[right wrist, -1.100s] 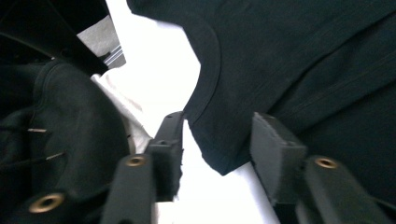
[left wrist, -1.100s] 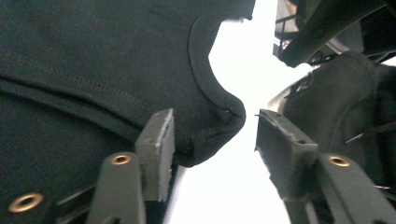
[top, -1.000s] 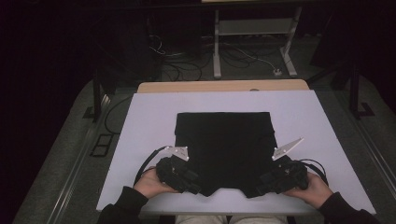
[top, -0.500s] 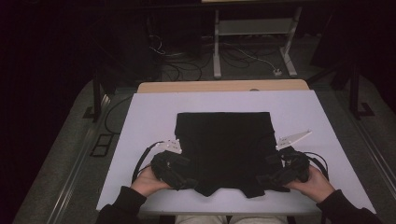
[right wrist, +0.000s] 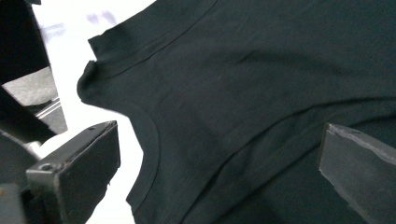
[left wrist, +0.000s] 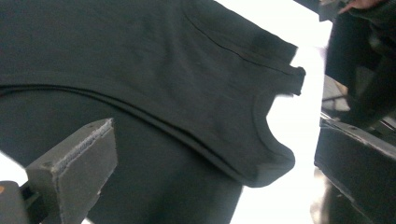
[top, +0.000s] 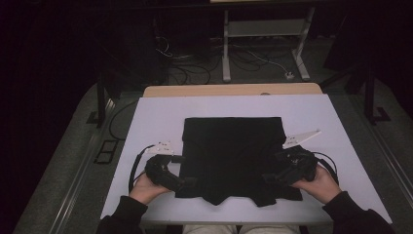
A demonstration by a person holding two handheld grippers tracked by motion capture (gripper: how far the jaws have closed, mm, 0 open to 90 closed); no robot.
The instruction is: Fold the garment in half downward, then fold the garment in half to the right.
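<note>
A folded black garment (top: 233,158) is lying flat on the white surface (top: 160,114), toward the person's edge, and the collar end is facing the person. In the high view its cloth is showing as one dark patch, so its folds and seams are hard to make out there; the scooped neckline along the near edge is only faintly readable.

The left gripper (top: 168,171) is sitting at the garment's left near corner and the right gripper (top: 287,168) at its right near corner, each held in a hand coming in from the bottom edge, the forearms being cut off by the frame. Both black grippers are blending into the black cloth, so from above it is unclear whether they are touching it.

In the left gripper view the fingers (left wrist: 77,161) are standing spread wide apart, one at the lower left and the other cut off at the right edge, with the garment's neckline (left wrist: 268,135) lying beyond them and nothing pinched. In the right gripper view the fingers (right wrist: 79,163) are likewise spread wide, the second one cropped at the lower right, and the cloth is lying flat under the gap, unheld. The jaws of both have just been opening, with no cloth caught between them.

The room beyond the surface is too dark to read.
</note>
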